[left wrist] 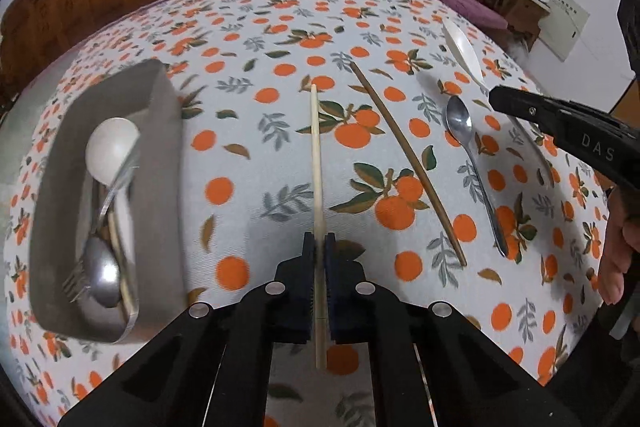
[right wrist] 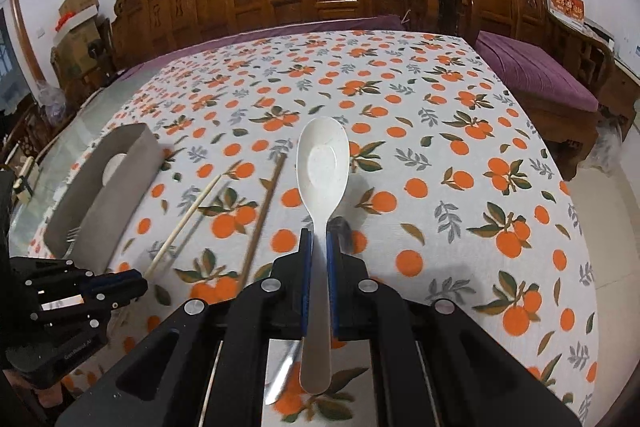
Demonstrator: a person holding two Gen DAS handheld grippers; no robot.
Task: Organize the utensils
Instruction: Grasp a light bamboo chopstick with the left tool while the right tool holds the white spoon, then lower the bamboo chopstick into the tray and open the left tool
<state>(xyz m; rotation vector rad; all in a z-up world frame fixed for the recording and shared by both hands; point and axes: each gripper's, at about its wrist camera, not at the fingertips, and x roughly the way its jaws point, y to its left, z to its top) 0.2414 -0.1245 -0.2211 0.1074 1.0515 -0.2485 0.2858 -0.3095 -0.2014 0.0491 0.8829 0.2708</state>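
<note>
left claw [left wrist: 319, 247]: jaws closed on the pale chopstick [left wrist: 317, 163], gripped near its near end, low over the bench [left wrist: 248, 187], right of the grey tray [left wrist: 160, 115] | right claw [right wrist: 319, 241]: jaws closed on the white spoon [right wrist: 322, 167] handle, bowl forward, raised, well right of the tray | bare hand [left wrist: 618, 247] at right grip

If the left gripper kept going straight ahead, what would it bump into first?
Probably nothing soon. The left gripper, shut on a pale chopstick, points across bare tablecloth. The tray sits left of that line and the brown chopstick right. Depth is hard to judge.
</note>
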